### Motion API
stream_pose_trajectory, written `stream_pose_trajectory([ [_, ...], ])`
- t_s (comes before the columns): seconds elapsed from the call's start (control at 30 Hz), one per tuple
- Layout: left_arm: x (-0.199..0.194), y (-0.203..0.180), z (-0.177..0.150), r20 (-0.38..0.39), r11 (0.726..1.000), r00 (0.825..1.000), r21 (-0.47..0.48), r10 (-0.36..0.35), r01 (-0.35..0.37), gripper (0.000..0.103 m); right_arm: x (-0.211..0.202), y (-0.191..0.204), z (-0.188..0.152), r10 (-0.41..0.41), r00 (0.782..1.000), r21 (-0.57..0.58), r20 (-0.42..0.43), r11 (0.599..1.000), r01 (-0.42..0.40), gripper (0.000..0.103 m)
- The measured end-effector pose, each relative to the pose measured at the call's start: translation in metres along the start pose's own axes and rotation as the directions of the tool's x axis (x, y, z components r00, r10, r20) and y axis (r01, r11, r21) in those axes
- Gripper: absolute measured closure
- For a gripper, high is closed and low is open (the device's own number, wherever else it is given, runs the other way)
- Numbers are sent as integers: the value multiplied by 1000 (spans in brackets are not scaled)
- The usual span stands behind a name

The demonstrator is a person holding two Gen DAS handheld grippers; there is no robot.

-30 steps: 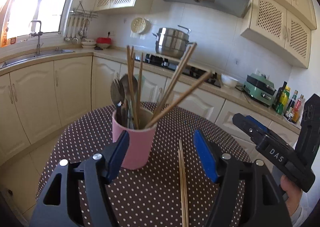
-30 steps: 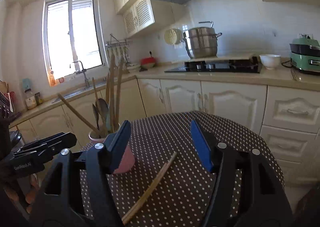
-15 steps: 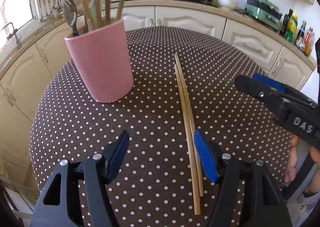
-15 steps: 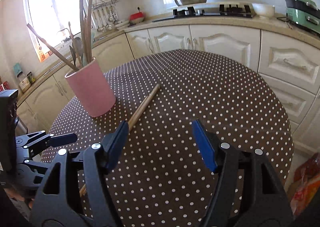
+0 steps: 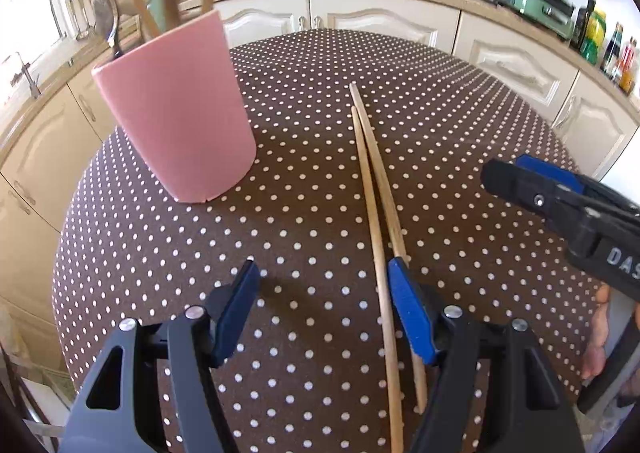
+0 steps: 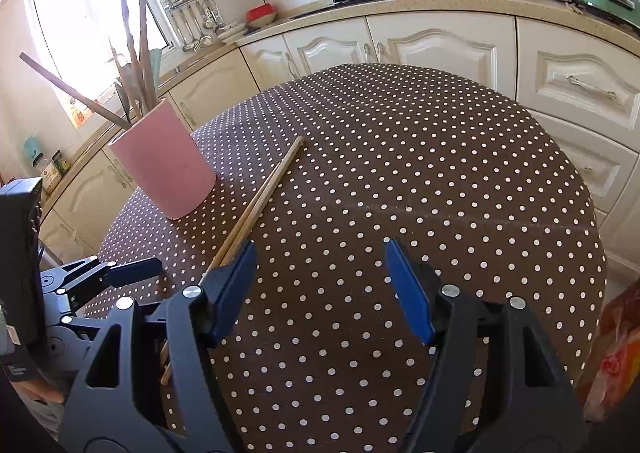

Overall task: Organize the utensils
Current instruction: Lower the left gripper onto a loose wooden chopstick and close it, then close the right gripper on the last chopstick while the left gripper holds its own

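Left wrist view: left gripper (image 5: 322,295) released, empty, right gripper (image 6: 320,277) likewise, chopsticks (image 5: 374,189) flat on the table (image 5: 460,113) just right of the cup (image 5: 176,121); best straddle both sticks, clamp mid-length, lift level.

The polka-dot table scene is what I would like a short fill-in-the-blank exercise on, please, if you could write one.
1. The pair of loose chopsticks lies on the ____ tablecloth.
2. The utensil holder beside them is ____ in colour.
3. The left gripper has its jaws ____, with nothing clamped.
4. The right gripper holds ____.

Missing words: polka-dot; pink; open; nothing
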State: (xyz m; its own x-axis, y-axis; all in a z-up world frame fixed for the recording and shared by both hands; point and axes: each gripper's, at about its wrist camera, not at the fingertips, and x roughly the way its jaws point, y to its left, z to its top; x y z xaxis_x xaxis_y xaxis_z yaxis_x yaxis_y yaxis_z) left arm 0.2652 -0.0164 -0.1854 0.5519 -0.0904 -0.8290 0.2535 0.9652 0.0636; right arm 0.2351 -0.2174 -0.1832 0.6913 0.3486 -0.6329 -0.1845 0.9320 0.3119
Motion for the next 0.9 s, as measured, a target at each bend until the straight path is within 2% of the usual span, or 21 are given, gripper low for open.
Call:
stream_pose_trajectory([
  [0.1,5,-10,11,1,1000,1000,2,4,-4,40,3,-1,-1,-1,1000,9,-17,1000,1,37],
  [0.13,7,-13,17,4,1000,1000,7,-7,7,58,4,-1,0,-1,1000,13,-21,1000,1,37],
  [0.17,10,-16,21,-4,1000,1000,7,-28,28,67,6,-1,0,-2,1000,15,-26,1000,2,37],
  [0.2,11,-19,23,-1,999,999,0,-43,43,73,8,0,1,-2,999,12,-32,1000,2,37],
  [0.23,12,-20,24,-2,999,999,-2,-53,53,88,10,0,2,-2,999,8,-40,1000,2,37],
  [0.27,13,-21,26,-1,998,998,-7,-67,67,97,12,1,3,-7,999,-2,-49,1000,7,37],
  [0.4,11,-10,18,4,990,994,-90,-107,107,97,21,11,12,-25,996,-39,-91,999,21,37],
  [0.7,-5,10,-17,0,960,990,-243,-141,137,97,67,64,33,-70,974,-165,-215,986,35,37],
  [0.8,-7,16,-22,1,954,987,-256,-162,157,97,83,75,37,-107,962,-200,-250,978,57,46],
  [0.9,-6,22,-20,-3,948,983,-266,-181,174,97,89,81,40,-172,953,-256,-251,961,106,68],
])
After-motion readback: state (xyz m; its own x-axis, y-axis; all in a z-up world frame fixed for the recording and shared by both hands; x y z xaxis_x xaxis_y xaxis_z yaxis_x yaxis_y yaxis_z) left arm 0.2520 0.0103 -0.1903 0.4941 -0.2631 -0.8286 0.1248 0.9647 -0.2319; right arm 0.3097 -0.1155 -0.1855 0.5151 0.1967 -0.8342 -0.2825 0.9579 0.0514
